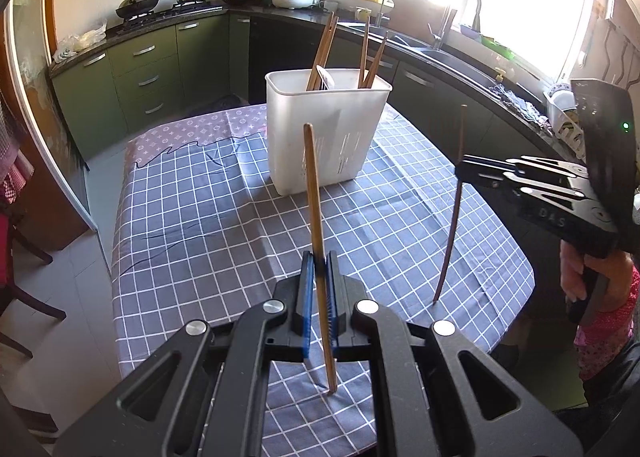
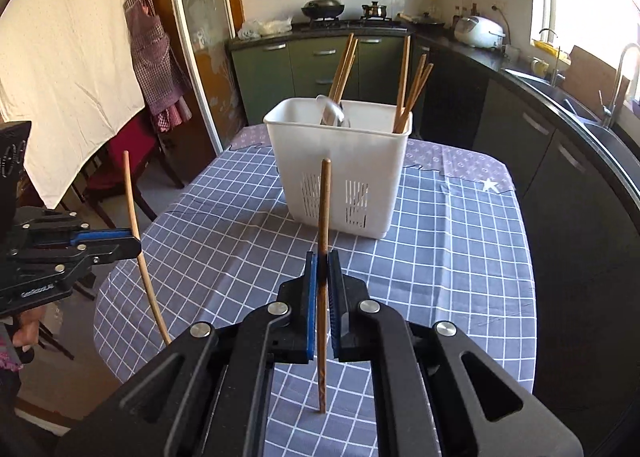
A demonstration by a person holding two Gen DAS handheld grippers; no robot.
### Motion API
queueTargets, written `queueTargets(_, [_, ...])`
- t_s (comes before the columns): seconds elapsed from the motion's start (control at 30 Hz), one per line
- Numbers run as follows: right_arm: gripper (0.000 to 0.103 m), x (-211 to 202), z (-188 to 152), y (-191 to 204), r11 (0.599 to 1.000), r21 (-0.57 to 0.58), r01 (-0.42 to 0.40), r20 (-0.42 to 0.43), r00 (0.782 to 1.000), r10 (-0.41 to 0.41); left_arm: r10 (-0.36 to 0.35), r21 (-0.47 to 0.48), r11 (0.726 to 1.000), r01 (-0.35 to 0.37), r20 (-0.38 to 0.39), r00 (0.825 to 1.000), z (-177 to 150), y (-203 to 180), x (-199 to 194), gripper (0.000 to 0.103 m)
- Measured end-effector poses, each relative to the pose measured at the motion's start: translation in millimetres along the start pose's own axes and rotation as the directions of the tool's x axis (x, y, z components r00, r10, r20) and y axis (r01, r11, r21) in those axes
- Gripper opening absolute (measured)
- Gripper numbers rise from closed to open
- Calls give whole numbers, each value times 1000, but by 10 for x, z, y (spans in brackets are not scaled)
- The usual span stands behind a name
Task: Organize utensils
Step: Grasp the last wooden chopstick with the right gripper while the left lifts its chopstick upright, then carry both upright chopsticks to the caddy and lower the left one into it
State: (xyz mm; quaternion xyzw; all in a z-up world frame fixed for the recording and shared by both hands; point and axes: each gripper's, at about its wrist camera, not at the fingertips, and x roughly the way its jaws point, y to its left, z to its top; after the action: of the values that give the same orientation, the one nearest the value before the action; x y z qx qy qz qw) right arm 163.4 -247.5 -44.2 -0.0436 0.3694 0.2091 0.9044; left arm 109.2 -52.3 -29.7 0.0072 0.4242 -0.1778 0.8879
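Left wrist view: the left gripper (image 1: 320, 285) has its jaws closed on a light chopstick (image 1: 316, 225) that stands near upright between the blue pads, its lower tip low in the frame over the checked cloth (image 1: 192, 217). The white holder (image 1: 320, 137) sits straight ahead, above centre, on the far part of the table, with other chopsticks and a spoon (image 1: 324, 77) already leaning in it. At the right edge the right gripper (image 1: 464, 169) shows from the side, clamped on a darker chopstick (image 1: 452, 225), also close to vertical.

Right wrist view: the right gripper (image 2: 323, 281) is closed on that darker chopstick (image 2: 323, 257), and the holder (image 2: 340, 161) again lies straight ahead, above centre. The left gripper (image 2: 134, 243) appears at the left edge with its light chopstick (image 2: 138, 241), which looks bowed by the lens.

Both sticks already have their long axes roughly in line with the holder's open top, so the coming move looks like a carry forward and over the rim, then a drop. Neither hand seems clearly nearer; I cannot tell which should go first.

Only the right view shows the holder's slotted face and the spoon's bowl clearly; only the left view shows the hand (image 1: 576, 269) on the right gripper's handle.
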Motion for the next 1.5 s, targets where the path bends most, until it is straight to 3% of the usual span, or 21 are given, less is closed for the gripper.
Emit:
queueTargets(0.2, [6, -325, -259, -149, 999, 41, 5, 77, 997, -9, 10, 15, 1000, -10, 6, 1000, -7, -65, -13, 6])
queueTargets(0.43, [6, -525, -358, -273, 998, 66, -19, 97, 995, 12, 16, 27, 1000, -16, 8, 1000, -3, -116, -42, 6])
queueTargets(1.5, [6, -535, -388, -270, 997, 60, -55, 88, 995, 50, -31, 47, 998, 29, 53, 998, -12, -188, -244, 6])
